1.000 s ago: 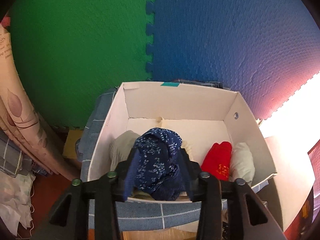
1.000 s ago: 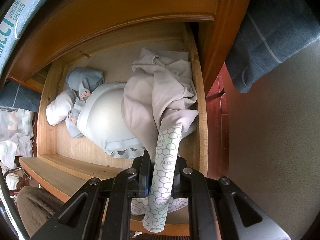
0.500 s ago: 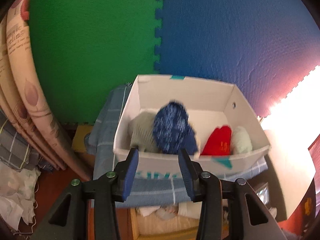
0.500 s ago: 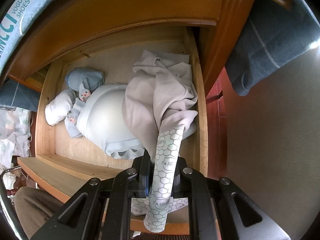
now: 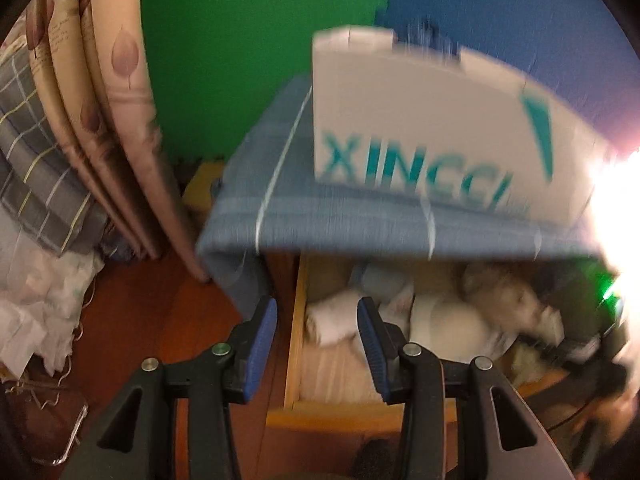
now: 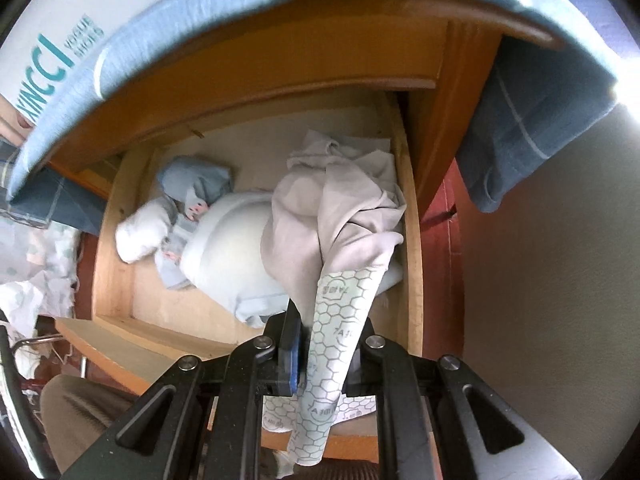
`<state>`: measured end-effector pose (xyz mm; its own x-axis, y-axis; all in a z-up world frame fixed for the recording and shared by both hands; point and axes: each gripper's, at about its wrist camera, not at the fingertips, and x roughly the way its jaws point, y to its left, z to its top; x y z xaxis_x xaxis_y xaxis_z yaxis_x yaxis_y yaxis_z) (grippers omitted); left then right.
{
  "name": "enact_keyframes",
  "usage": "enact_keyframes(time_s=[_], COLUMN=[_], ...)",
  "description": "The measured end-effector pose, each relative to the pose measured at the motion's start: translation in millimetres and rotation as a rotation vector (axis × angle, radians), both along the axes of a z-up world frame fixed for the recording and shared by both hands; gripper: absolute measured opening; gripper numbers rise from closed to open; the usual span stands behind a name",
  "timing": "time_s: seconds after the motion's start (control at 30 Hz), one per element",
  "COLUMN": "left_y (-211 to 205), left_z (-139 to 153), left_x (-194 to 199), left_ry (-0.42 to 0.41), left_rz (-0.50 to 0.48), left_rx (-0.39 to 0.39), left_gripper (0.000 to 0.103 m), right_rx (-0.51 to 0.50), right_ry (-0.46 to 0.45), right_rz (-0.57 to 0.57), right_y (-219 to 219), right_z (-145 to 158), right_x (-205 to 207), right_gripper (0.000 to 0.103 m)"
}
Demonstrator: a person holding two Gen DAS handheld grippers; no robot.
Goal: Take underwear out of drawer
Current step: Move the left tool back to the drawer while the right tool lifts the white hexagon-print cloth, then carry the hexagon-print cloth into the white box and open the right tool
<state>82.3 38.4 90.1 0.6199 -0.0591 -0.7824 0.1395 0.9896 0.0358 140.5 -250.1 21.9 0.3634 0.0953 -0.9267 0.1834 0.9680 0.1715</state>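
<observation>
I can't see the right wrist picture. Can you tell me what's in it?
The right tool is shut on the patterned waistband of beige underwear, which trails up out of an open wooden drawer. Pale blue and white clothes lie in the drawer, and a white shoe box sits above.

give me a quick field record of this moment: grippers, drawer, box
left gripper: open, empty, above drawer's left edge
right gripper: shut on beige underwear by its hexagon-print waistband
drawer: open; white roll, blue bundle, pale garment inside
shoe box: on blue cloth atop the cabinet
</observation>
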Motion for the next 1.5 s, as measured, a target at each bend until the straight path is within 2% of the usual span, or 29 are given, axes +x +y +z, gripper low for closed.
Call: enact_keyframes(time_s=[0.17, 0.37, 0.67, 1.1, 1.37, 1.5], left_y=[-1.1, 3.1, 12.8, 13.4, 17.6, 16.9], left_z=[-44.7, -70.3, -80.9, -80.5, -80.8, -80.0], left_x=[-17.1, -24.1, -19.7, -24.1, -24.5, -25.3], left_ry=[0.046, 0.070, 0.102, 0.078, 0.075, 0.072], left_rz=[0.016, 0.041, 0.054, 0.065, 0.072, 0.070], left_rx=[0.011, -0.022, -0.097, -0.094, -0.113, -0.114], left_gripper=[0.043, 0.043, 0.043, 0.043, 0.043, 0.043], right_rx=[0.027, 0.035, 0.046, 0.062, 0.060, 0.041], right_ry=[-0.057, -0.092, -0.161, -0.292, -0.348, -0.393], right_rz=[0.017, 0.029, 0.029, 0.067, 0.100, 0.132], right_y=[2.5, 8.8, 10.0, 32.9, 50.2, 55.7], right_z=[17.0, 37.2, 80.4, 158.7, 195.6, 228.8], right_x=[-4.6, -9.9, -20.2, -48.2, -58.6, -59.3], right_gripper=[0.012, 0.012, 0.012, 0.012, 0.012, 0.012])
